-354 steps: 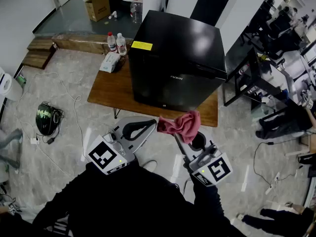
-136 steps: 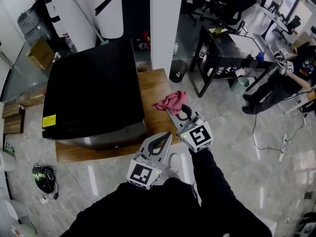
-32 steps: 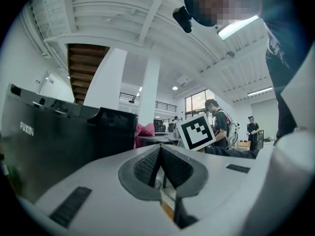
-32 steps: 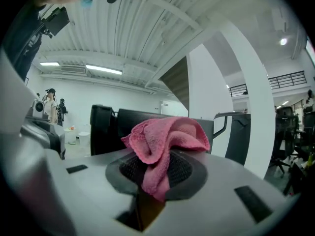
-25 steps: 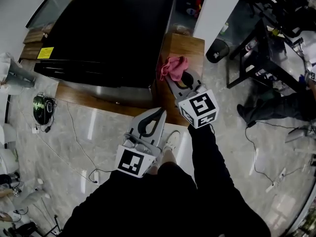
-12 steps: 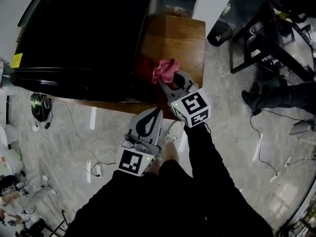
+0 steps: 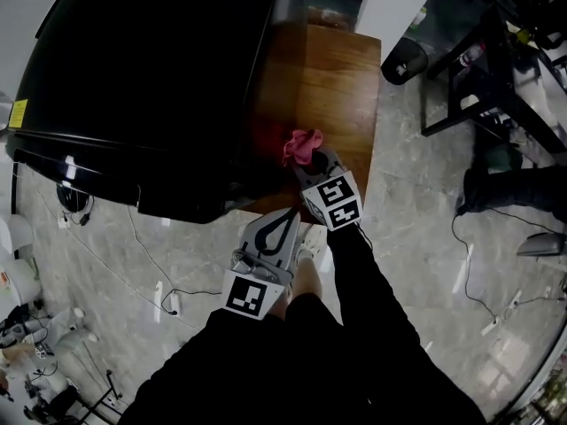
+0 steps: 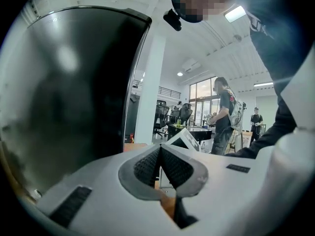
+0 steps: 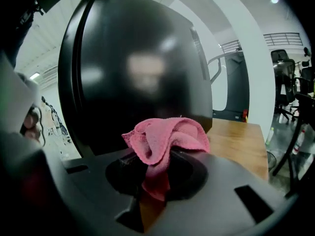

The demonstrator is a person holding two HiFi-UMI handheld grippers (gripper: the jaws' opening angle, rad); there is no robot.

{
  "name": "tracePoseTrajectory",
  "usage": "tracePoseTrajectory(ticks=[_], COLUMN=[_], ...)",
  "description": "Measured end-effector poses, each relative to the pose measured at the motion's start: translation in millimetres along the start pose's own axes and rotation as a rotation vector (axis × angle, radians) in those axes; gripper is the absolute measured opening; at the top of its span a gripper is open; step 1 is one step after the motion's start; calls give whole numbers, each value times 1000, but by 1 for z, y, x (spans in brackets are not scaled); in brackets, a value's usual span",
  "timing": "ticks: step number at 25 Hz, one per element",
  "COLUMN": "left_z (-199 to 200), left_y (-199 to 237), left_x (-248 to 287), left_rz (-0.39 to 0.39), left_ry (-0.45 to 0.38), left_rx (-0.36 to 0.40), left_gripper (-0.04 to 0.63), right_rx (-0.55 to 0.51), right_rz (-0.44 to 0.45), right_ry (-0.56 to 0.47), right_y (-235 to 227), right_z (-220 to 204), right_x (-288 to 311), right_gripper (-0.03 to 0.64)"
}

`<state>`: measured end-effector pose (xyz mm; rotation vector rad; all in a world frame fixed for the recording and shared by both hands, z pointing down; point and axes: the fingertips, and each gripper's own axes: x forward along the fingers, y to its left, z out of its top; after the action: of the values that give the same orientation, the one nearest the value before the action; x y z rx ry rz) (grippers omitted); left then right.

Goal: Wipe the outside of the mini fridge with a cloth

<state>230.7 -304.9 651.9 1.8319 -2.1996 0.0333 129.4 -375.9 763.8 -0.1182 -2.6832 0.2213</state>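
The black mini fridge (image 7: 142,78) stands on a low wooden table (image 7: 332,87). My right gripper (image 7: 304,156) is shut on a bunched pink cloth (image 7: 301,145), held by the fridge's right side wall low down near the tabletop. In the right gripper view the pink cloth (image 9: 165,141) sits pinched between the jaws with the glossy fridge side (image 9: 138,68) just ahead. My left gripper (image 7: 285,222) hangs lower, off the table's front edge, shut with nothing in it; its view shows the fridge side (image 8: 69,92) at the left.
A white pillar (image 7: 399,7) rises beyond the table's far right corner. A black desk (image 7: 478,69) and a round bin (image 7: 409,57) stand to the right. Cables (image 7: 151,264) trail over the marble floor at the left. People stand in the room's background (image 8: 226,112).
The right gripper and cloth have slid nearer along the fridge's right side and lower, towards the table's front. The head view has shifted so the fridge fills more of the left.
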Motion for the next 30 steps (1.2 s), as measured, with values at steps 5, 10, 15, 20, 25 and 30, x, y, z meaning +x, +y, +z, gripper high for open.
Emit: tracePoseTrajectory(ticks=[5,10,15,20,25,30], left_z=[3,21,70,135,190,246], left_y=[0,-4,-17,-16,-6,9], left_x=[-1,-10,-40,-81,-148,-211], left_rz=[4,-6,-69,-99,-79,-59], left_ry=[7,-1,-32,-87,-129,-210], left_rx=[-5,-22,-90,-75,-70,-1], left_gripper=[6,6,6,6,6,6], right_rx=[-42,-16,12,-87,-183,-247], right_rz=[-5,-25,-13,28,35,73], right_ry=[114,113,-45,-119,-197,-235], right_y=[-8,-14,17,73,151,224], right_z=[-37,-28,46,128,210,282], right_x=[21,5,-74,-145,-199,-227], right_gripper=[80,86,86,89,91,91])
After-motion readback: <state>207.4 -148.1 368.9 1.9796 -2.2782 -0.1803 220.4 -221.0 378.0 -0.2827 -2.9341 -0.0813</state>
